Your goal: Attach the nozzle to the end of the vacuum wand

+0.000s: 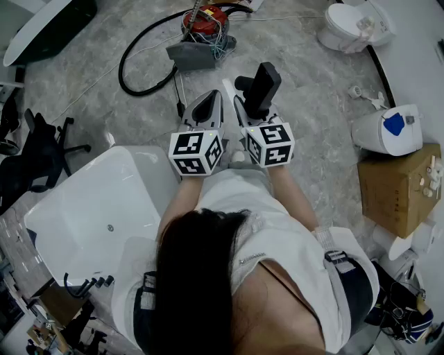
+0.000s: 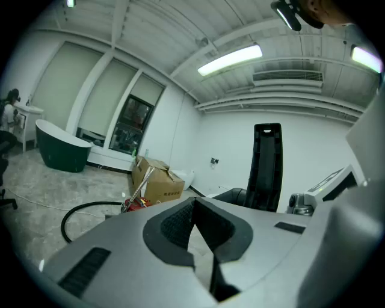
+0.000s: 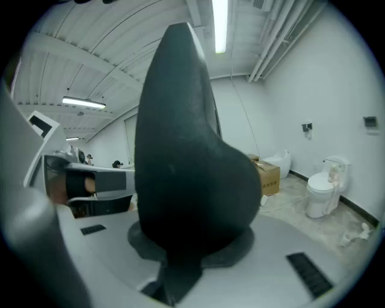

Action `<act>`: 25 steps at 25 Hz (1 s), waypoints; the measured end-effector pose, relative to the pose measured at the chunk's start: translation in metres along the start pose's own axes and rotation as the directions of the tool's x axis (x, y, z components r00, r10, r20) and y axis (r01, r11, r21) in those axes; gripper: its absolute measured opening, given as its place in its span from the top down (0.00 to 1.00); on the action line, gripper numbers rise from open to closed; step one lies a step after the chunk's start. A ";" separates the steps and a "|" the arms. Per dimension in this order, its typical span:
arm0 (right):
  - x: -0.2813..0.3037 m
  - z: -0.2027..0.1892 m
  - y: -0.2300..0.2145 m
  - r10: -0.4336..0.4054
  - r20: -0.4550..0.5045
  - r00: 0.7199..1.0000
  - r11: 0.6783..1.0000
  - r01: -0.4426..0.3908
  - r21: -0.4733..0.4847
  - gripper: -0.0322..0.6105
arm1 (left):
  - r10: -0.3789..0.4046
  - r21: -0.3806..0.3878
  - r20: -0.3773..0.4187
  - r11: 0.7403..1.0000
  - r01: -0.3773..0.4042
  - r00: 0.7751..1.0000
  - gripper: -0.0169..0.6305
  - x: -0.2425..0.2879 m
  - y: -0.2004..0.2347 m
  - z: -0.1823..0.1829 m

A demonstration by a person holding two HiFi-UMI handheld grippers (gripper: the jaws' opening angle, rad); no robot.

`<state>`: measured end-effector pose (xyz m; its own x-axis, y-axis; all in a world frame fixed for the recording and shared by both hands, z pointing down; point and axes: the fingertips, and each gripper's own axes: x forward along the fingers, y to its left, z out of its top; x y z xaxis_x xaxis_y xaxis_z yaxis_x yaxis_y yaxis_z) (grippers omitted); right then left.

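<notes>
Nozzle (image 1: 261, 89) pinched in our right gripper (image 1: 255, 112); left gripper (image 1: 208, 104) pressed together, empty. Vacuum (image 1: 205, 22) lies well apart; we judge attaching not begun.

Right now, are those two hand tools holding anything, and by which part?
The right tool grips the black nozzle by its narrow lower end. The left tool is shut and empty.

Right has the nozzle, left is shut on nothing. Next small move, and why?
Probably open the left gripper and reach it toward the metal tube at the red vacuum, which looks like the wand. The right gripper clamps the black nozzle, the left is shut and empty, and nothing holds the tube for mating.
</notes>
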<state>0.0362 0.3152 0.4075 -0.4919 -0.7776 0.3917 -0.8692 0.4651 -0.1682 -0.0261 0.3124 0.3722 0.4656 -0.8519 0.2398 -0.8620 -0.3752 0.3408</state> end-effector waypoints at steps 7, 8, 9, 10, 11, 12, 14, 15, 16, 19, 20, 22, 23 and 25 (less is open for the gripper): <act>0.000 -0.001 -0.003 0.020 -0.008 1.000 1.000 -0.020 0.009 0.80 | 0.003 0.002 0.000 1.000 -0.003 1.000 0.97 0.006 -0.003 0.000; -0.001 0.000 -0.004 0.026 -0.008 1.000 1.000 -0.026 0.012 0.80 | 0.001 0.002 -0.001 1.000 -0.001 1.000 0.97 0.007 -0.004 0.000; -0.001 0.001 -0.005 0.032 -0.007 0.999 0.999 -0.032 0.013 0.80 | -0.001 0.001 -0.002 1.000 0.001 1.000 0.97 0.008 -0.005 0.000; -0.002 0.002 -0.007 0.037 -0.005 0.999 0.999 -0.037 0.014 0.80 | -0.002 0.002 -0.003 1.000 0.002 1.000 0.97 0.010 -0.006 0.000; -0.002 0.002 -0.009 0.041 -0.003 0.999 0.999 -0.041 0.015 0.80 | -0.002 0.002 -0.003 1.000 0.002 1.000 0.97 0.012 -0.006 -0.001; -0.003 0.003 -0.011 0.044 -0.002 0.999 0.999 -0.044 0.017 0.80 | -0.001 0.001 -0.003 1.000 0.001 1.000 0.97 0.013 -0.006 -0.001; -0.004 0.005 -0.016 0.049 0.002 0.999 0.999 -0.049 0.024 0.80 | -0.002 -0.004 -0.005 1.000 0.002 1.000 0.97 0.018 -0.008 -0.003; -0.005 0.006 -0.020 0.050 0.006 0.999 0.998 -0.050 0.029 0.80 | -0.004 -0.006 -0.007 1.000 0.004 1.000 0.97 0.021 -0.010 -0.003; -0.007 0.007 -0.025 0.050 0.011 0.999 0.998 -0.050 0.033 0.80 | -0.007 -0.006 -0.009 1.000 0.007 1.000 0.97 0.024 -0.013 -0.004; -0.014 0.009 -0.040 0.046 0.023 0.999 0.998 -0.047 0.044 0.80 | -0.010 0.012 -0.021 1.000 0.010 1.000 0.97 0.031 -0.025 -0.009; -0.015 0.009 -0.044 0.044 0.025 0.999 0.998 -0.045 0.045 0.80 | -0.009 0.019 -0.025 1.000 0.009 1.000 0.97 0.033 -0.028 -0.010; -0.015 0.011 -0.051 0.041 0.028 0.999 0.998 -0.043 0.042 0.80 | -0.004 0.022 -0.029 1.000 0.005 1.000 0.97 0.037 -0.030 -0.011; -0.016 0.012 -0.053 0.041 0.029 0.999 0.998 -0.042 0.040 0.80 | 0.000 0.020 -0.030 1.000 0.001 1.000 0.97 0.039 -0.030 -0.011; -0.017 0.012 -0.056 0.042 0.028 0.999 0.998 -0.043 0.039 0.80 | 0.009 0.018 -0.033 1.000 -0.009 0.999 0.97 0.040 -0.029 -0.012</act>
<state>0.0925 0.2969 0.3995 -0.5291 -0.7689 0.3589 -0.8485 0.4814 -0.2196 0.0202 0.2935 0.3826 0.4638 -0.8429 0.2728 -0.8696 -0.3744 0.3219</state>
